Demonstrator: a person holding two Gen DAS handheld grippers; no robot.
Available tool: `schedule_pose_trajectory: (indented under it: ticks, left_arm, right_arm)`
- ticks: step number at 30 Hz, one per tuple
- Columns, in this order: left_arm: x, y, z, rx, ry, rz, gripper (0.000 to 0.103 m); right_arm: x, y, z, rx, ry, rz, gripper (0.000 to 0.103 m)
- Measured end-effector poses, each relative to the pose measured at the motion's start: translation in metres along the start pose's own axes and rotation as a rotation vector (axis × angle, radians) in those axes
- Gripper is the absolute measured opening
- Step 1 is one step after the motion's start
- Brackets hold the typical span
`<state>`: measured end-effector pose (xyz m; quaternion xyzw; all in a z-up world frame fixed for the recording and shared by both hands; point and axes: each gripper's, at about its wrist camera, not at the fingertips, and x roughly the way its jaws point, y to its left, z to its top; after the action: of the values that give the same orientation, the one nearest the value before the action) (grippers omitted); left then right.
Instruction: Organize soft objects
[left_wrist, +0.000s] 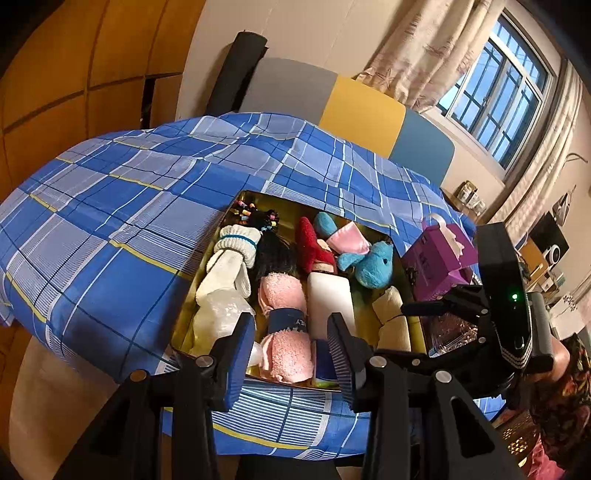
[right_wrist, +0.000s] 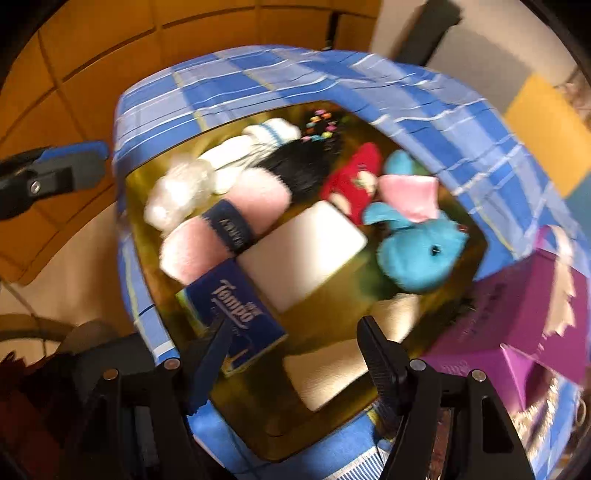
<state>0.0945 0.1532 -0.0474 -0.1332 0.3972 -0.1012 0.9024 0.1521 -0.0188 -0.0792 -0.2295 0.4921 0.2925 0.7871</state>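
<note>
Left wrist view surroundings: a blue plaid cloth (left_wrist: 110, 206) covers the table; a purple gift box (left_wrist: 439, 262) stands just beside the gold tray (left_wrist: 181, 317) on its right, and a window (left_wrist: 495, 96) with curtains fills the far wall.
In the way: the right gripper (left_wrist: 424, 308) and its black body reach in over the tray's right edge, covering part of the purple gift box.
Left gripper (left_wrist: 291, 354): fingers apart, empty, hovering at the tray's near edge above the pink rolled towel (left_wrist: 284, 332).
Right gripper, own view (right_wrist: 295, 354): fingers apart, nothing between them, over the beige sock (right_wrist: 332, 373) near the tray's near right corner.
Hard to make out: the right wrist view is motion-blurred; lettering on the towel's dark band is unreadable; the tissue pack (right_wrist: 236, 310) is partly behind a finger.
Tray contents, left side: white sock (left_wrist: 232, 258), clear plastic bag (left_wrist: 218, 317), black hair with coloured ties (left_wrist: 273, 251).
Tray contents, middle: the towel, a white block (left_wrist: 330, 299), a red plush (left_wrist: 314, 247).
Tray contents, right side: blue plush toy (left_wrist: 373, 262) with pink ear, touching the red plush.
</note>
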Motion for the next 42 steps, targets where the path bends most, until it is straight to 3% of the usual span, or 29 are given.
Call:
schedule_pose_trajectory:
  ticks: [8,18,23,28,38,42]
  left_arm:
    - [-0.004,-0.005,-0.002,0.014,-0.006,0.044,0.041]
    - [-0.009,-0.011,-0.001,0.067,-0.024,0.157,0.041]
    - [-0.011,-0.017,-0.003,0.084,-0.030,0.180,0.041]
    - [-0.014,-0.027,-0.006,0.141,-0.044,0.263,0.041]
    - [-0.019,-0.040,-0.014,0.171,-0.006,0.364,0.041]
    - [-0.021,-0.042,-0.017,0.154,0.020,0.355,0.041]
  right_arm:
    - [0.006,0.005,0.007,0.015,-0.031,-0.065,0.071]
    - [0.027,0.015,0.014,-0.089,-0.034,-0.271,0.071]
    - [0.027,0.009,0.013,-0.023,-0.057,-0.277,0.071]
    - [0.002,0.006,0.008,0.108,-0.134,-0.242,0.071]
    - [-0.064,0.026,-0.005,0.229,-0.302,-0.251,0.088]
    - [-0.093,0.031,-0.020,0.331,-0.399,-0.266,0.103]
